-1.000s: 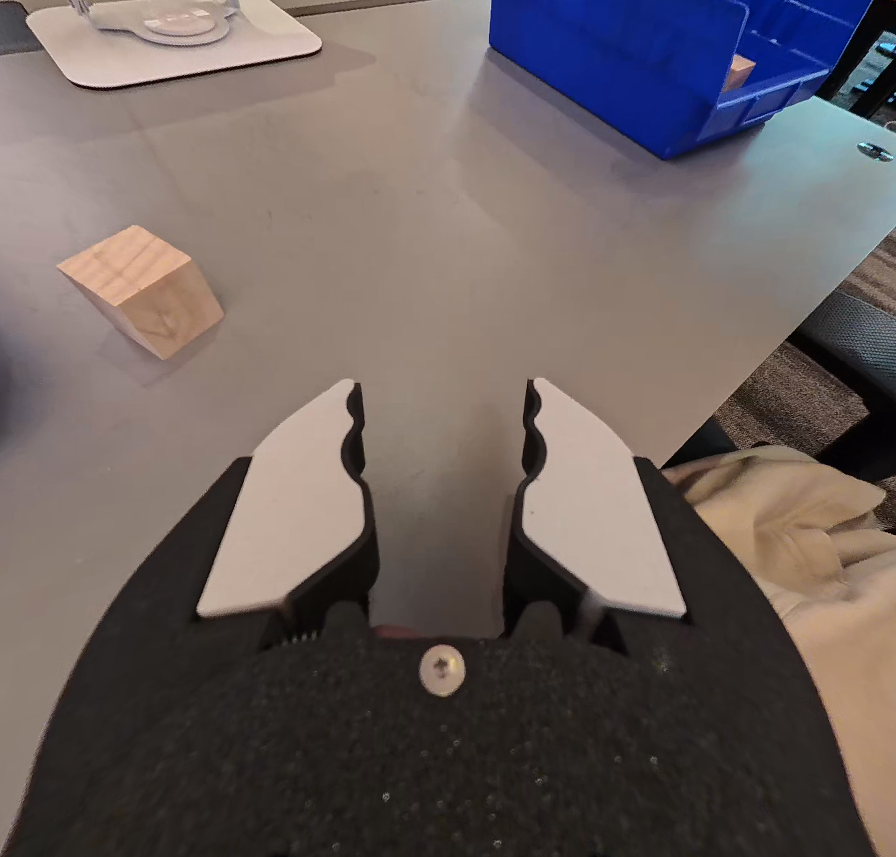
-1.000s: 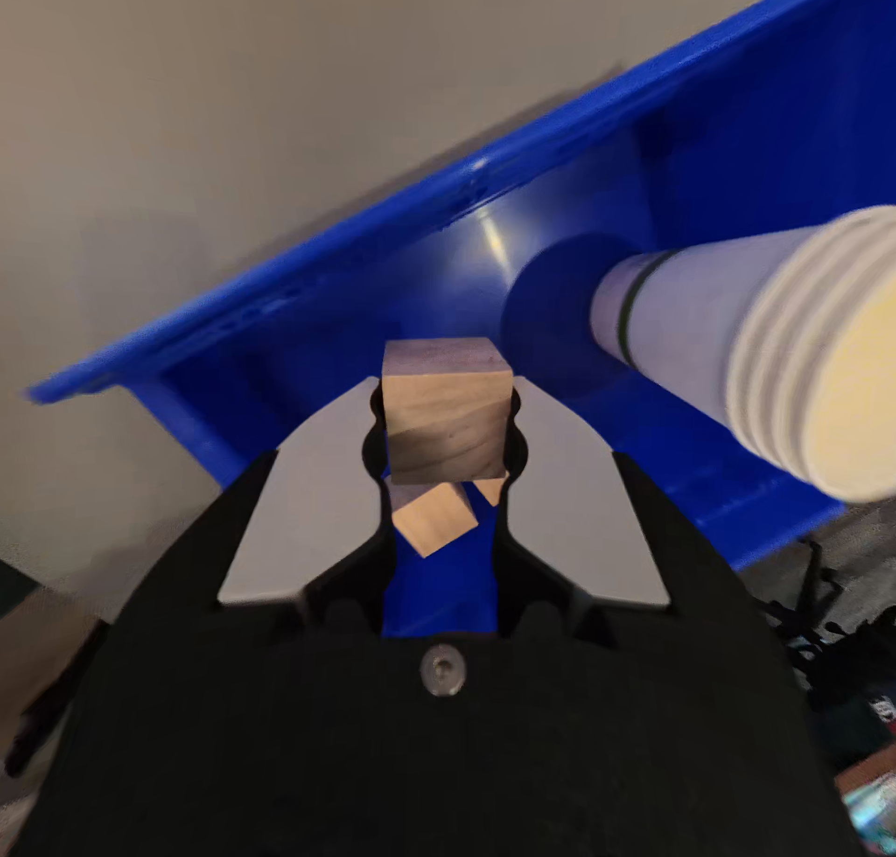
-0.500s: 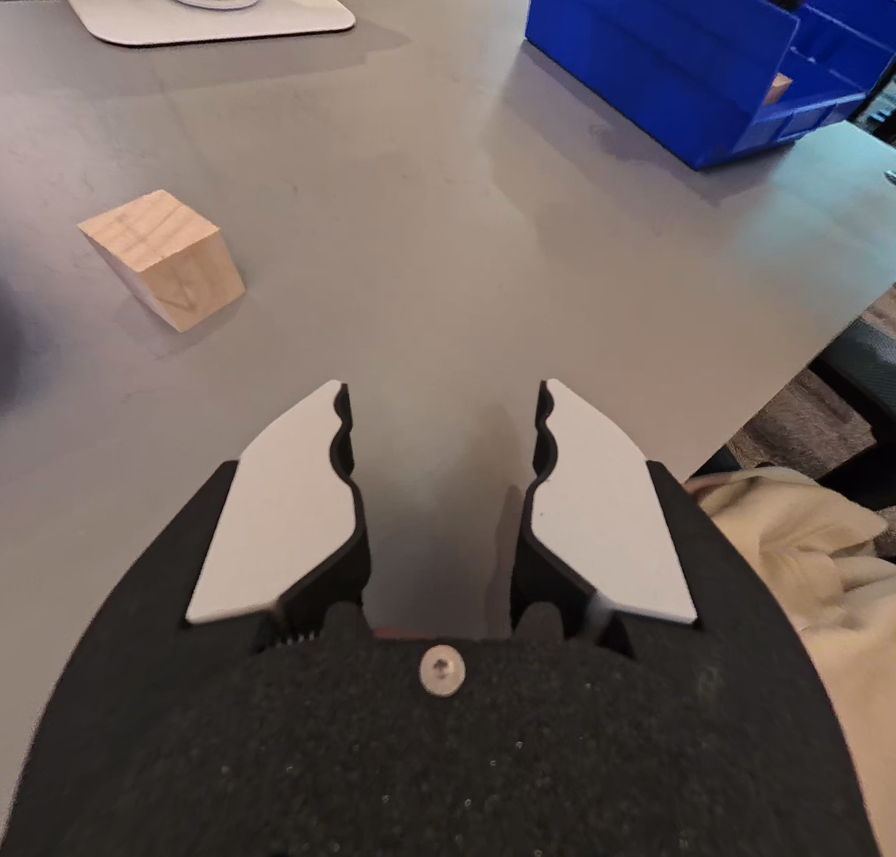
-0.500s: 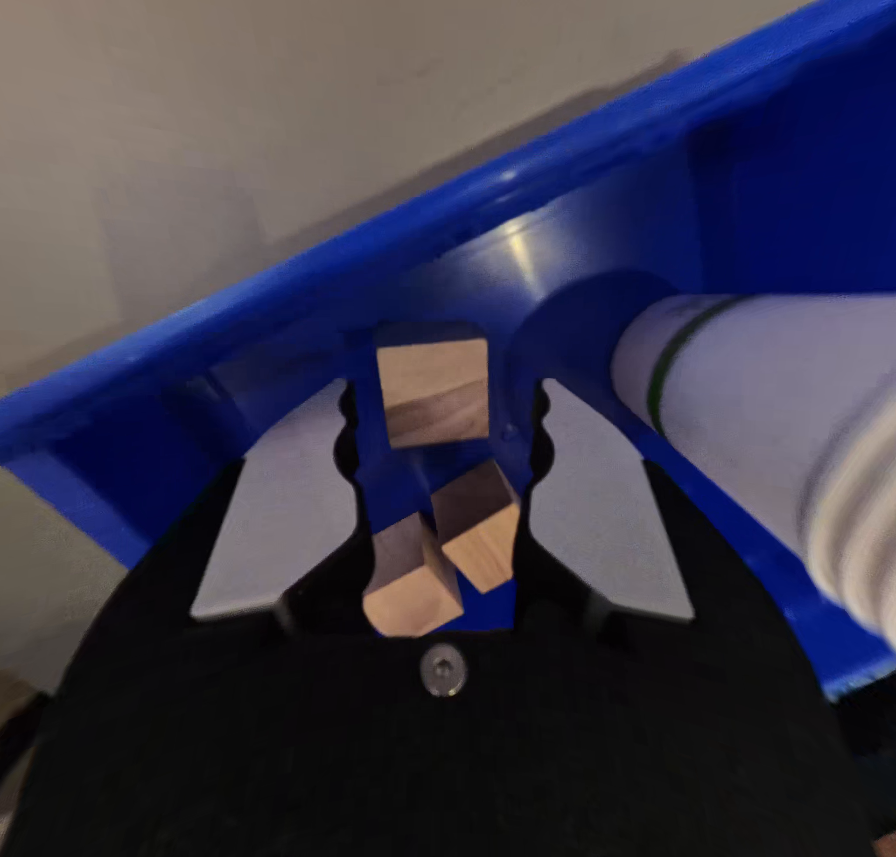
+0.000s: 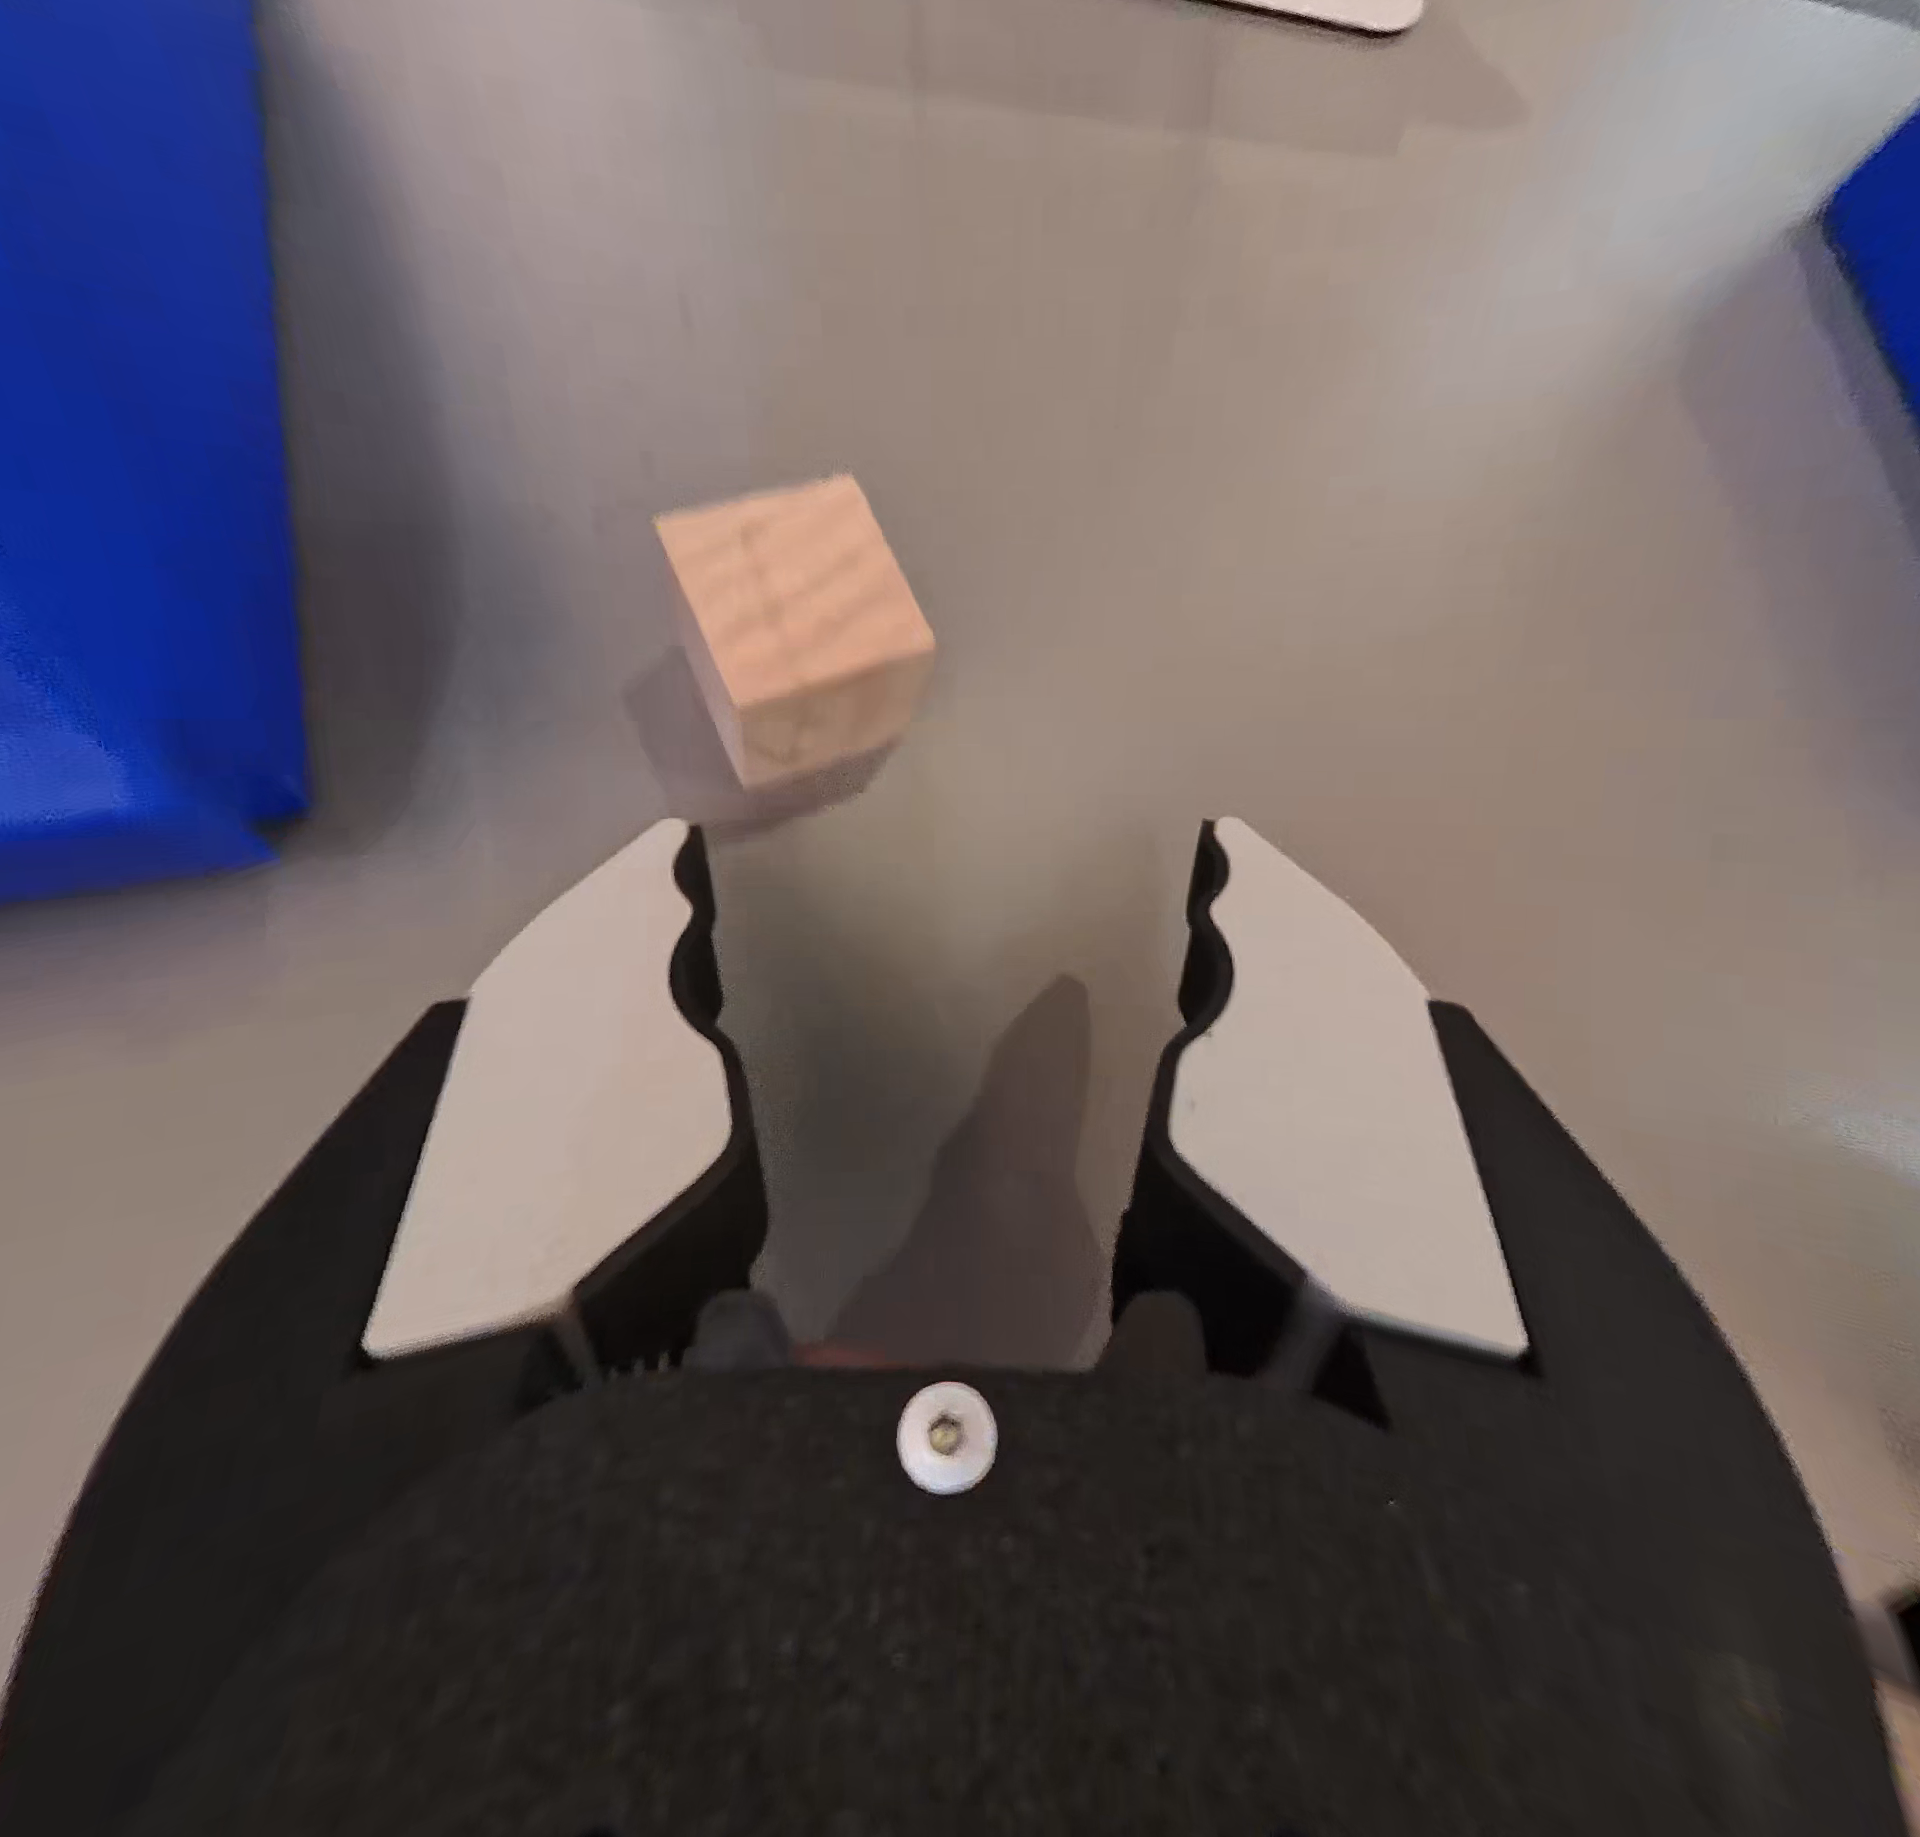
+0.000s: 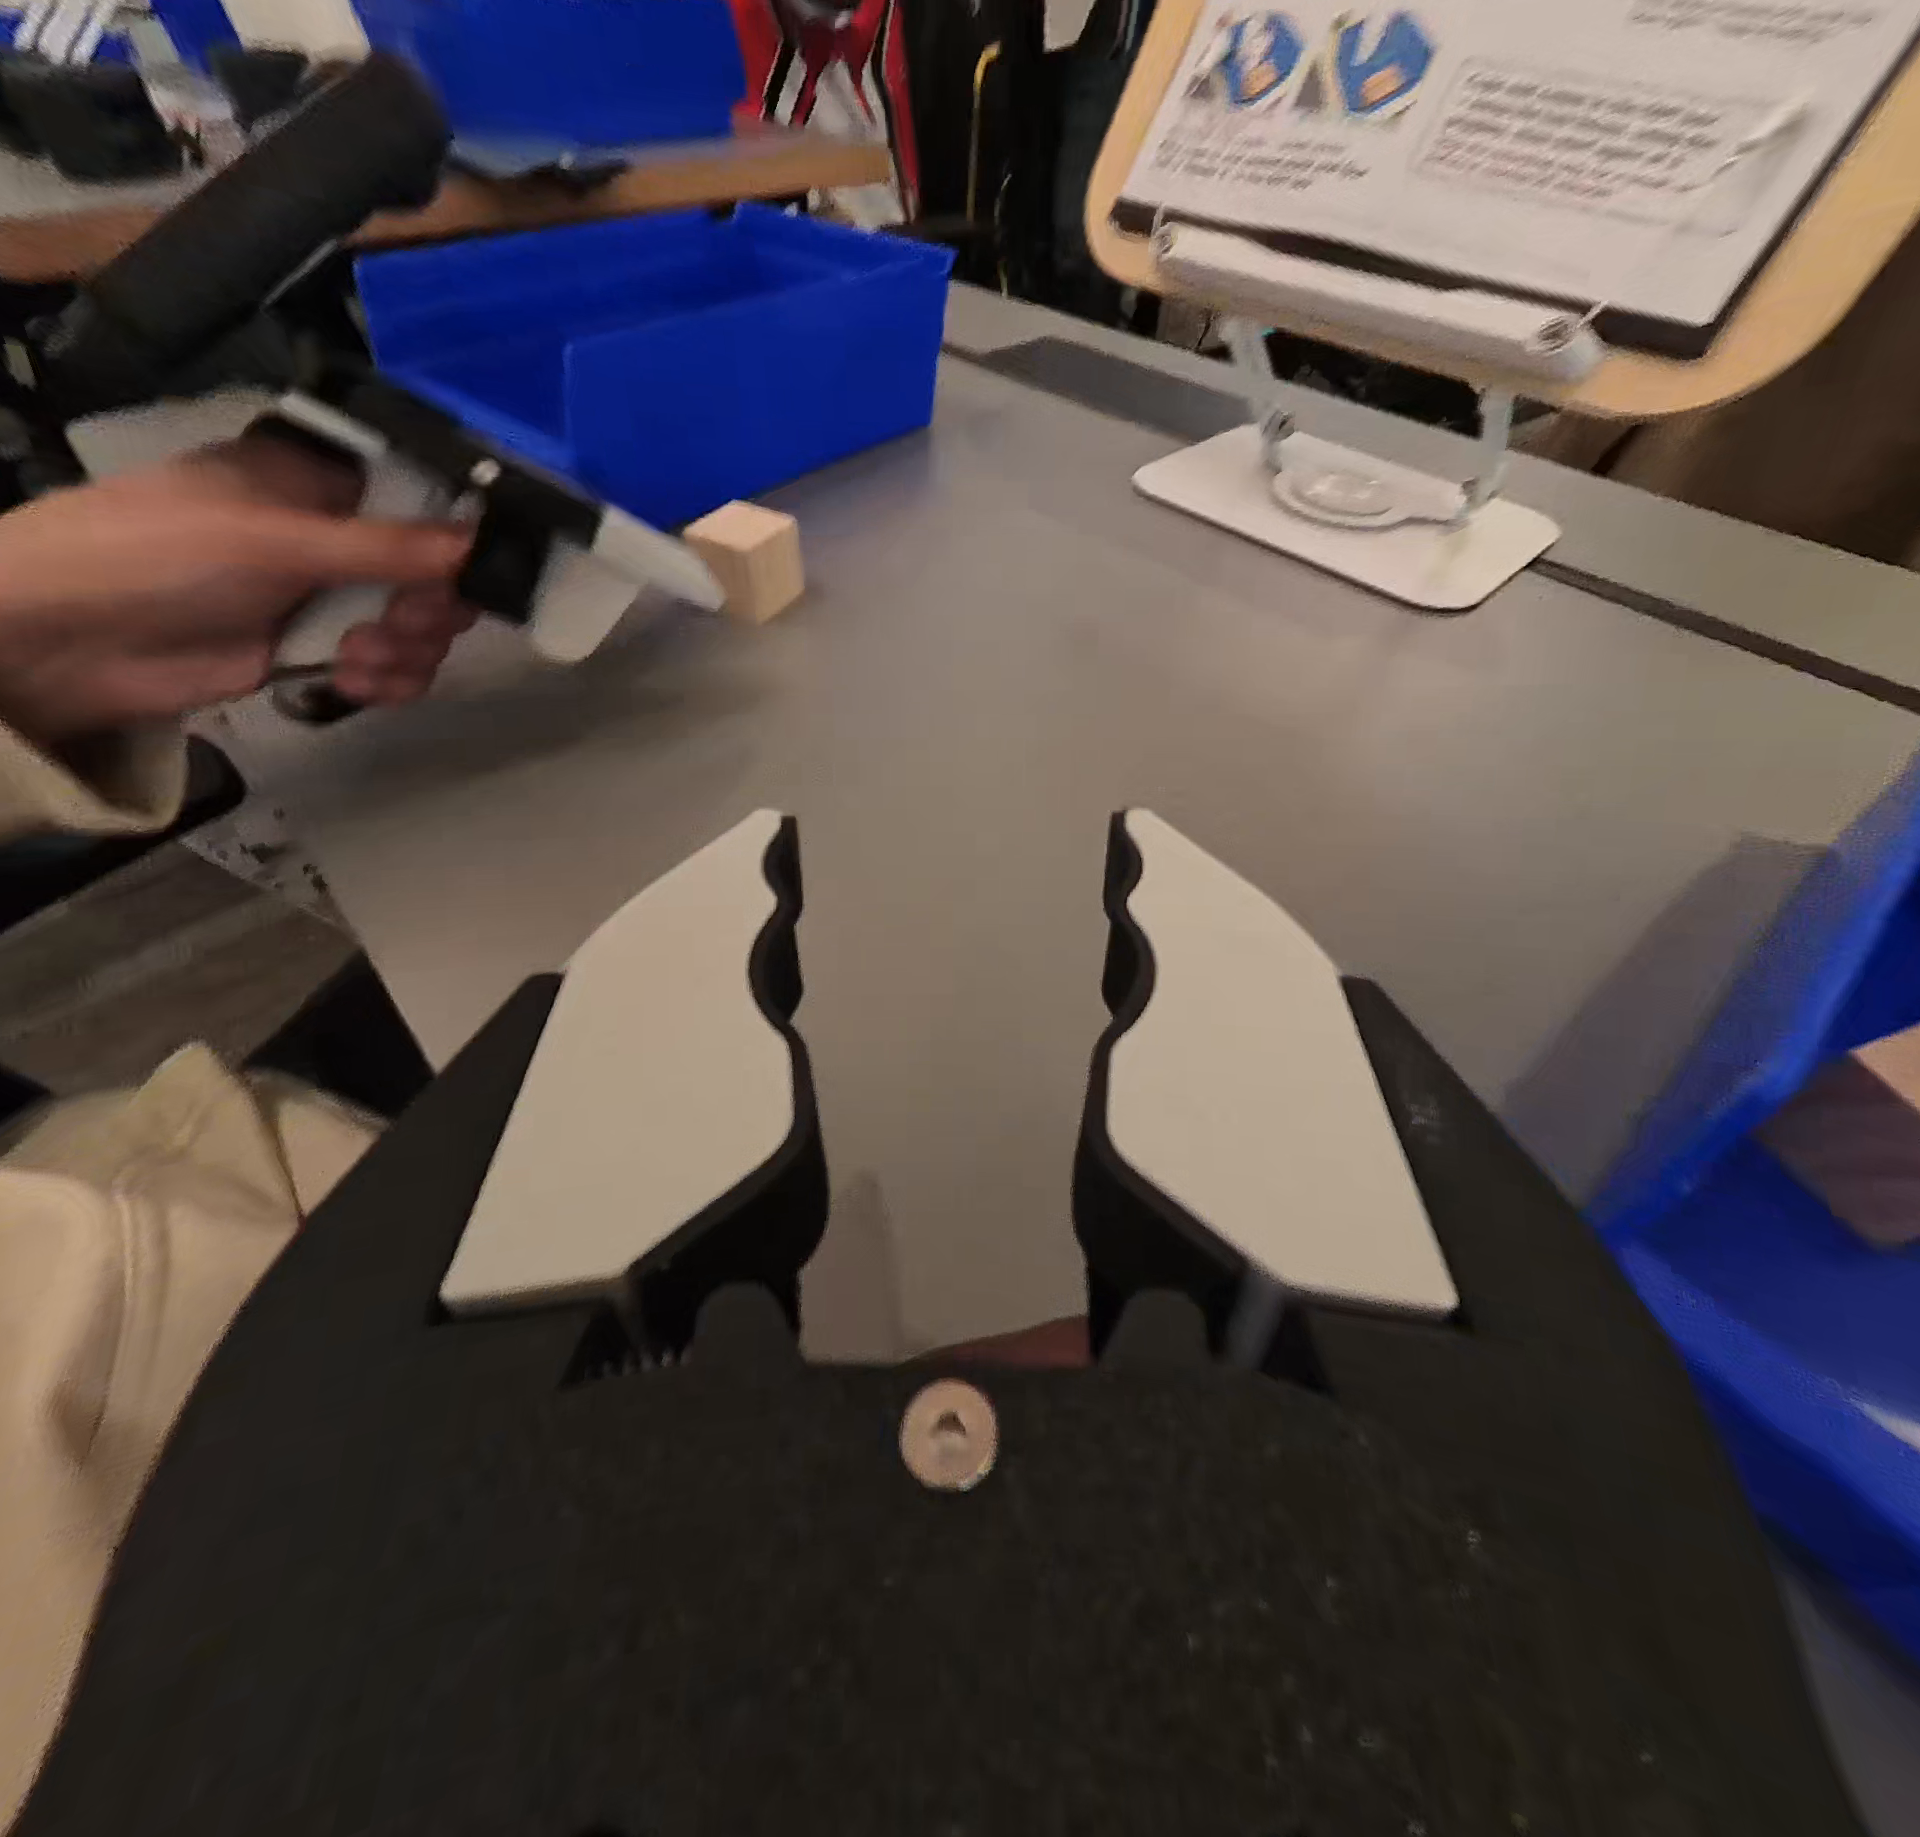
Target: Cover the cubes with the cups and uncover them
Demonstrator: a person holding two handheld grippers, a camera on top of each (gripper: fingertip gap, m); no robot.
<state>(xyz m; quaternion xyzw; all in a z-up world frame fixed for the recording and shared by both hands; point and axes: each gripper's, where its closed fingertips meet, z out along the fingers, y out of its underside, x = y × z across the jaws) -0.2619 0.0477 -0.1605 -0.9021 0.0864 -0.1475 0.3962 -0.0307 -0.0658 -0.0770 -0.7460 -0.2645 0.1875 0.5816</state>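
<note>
Now both tongs gape empty, left tongs (image 5: 948, 831) nr cube (image 5: 795, 634), right tongs (image 6: 948, 821) over bare table (image 6: 1143, 707).

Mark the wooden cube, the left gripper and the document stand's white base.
wooden cube (image 5: 795, 634), left wrist view, on its top face.
left gripper (image 5: 951, 837), left wrist view, midway between its open fingertips.
document stand's white base (image 6: 1351, 520), right wrist view, on its flat plate.

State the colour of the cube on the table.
Pale, light-wood tan cube, shown best in the left wrist view.
</note>
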